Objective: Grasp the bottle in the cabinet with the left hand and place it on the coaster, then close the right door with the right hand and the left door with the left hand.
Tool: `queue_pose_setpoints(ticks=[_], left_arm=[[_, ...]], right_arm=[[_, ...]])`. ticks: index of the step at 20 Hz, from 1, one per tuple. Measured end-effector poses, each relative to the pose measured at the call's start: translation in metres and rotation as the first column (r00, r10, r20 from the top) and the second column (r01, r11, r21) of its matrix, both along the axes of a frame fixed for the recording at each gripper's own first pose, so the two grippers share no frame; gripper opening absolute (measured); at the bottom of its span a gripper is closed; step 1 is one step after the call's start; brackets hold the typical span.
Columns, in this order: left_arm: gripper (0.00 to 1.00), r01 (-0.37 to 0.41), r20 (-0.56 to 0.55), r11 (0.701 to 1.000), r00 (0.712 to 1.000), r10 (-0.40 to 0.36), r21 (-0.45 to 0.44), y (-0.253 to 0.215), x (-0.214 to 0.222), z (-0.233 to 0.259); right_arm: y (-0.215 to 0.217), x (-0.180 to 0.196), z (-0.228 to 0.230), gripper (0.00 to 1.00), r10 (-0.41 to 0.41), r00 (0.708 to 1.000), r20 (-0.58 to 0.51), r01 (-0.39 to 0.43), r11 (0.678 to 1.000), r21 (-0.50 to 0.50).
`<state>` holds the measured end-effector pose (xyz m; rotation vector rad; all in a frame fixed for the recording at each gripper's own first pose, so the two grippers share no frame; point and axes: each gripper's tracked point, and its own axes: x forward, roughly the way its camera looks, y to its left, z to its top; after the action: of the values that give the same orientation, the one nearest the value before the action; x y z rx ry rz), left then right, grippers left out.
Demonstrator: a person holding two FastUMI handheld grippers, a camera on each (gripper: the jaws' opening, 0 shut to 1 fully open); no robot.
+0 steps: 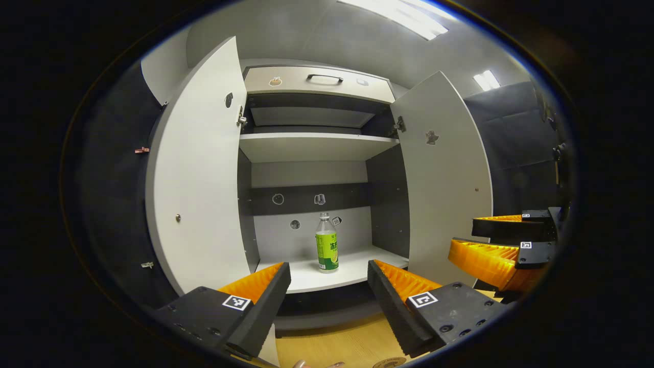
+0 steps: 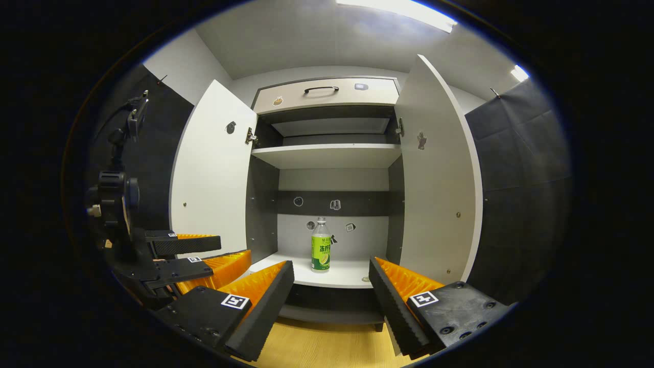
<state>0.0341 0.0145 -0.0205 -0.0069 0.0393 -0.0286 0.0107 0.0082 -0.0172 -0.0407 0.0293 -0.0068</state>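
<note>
Inside, the flat-panelled cabinet (image 1: pixel 317 148) has both doors swung open; a clear bottle (image 1: pixel 326 245) with a green label stands upright on its smooth pale bottom shelf. Well short of it, the left gripper (image 1: pixel 329 296) and right gripper (image 2: pixel 331 299) gape wide and empty, ridged fingers (image 1: pixel 403 281) over wood-grain tabletop (image 1: pixel 337 345).
</note>
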Motion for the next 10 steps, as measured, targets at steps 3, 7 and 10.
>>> queue_pose_setpoints(ticks=[3,7,10], left_arm=[[0.96,-0.022,0.021,1.000,1.000,0.022,0.018,0.002,0.038,0.000],[0.96,-0.027,0.031,1.000,0.999,0.026,0.012,-0.003,0.103,-0.007],[0.96,-0.016,0.012,1.000,1.000,0.016,-0.027,-0.008,0.154,-0.026]], right_arm=[[-0.014,0.021,-0.002,0.98,0.017,1.000,0.026,-0.016,1.000,-0.017],[-0.036,0.050,-0.010,0.98,0.037,0.999,0.036,-0.035,0.998,-0.049],[-0.039,0.066,-0.018,0.98,0.081,0.996,0.023,-0.081,0.997,-0.004]])
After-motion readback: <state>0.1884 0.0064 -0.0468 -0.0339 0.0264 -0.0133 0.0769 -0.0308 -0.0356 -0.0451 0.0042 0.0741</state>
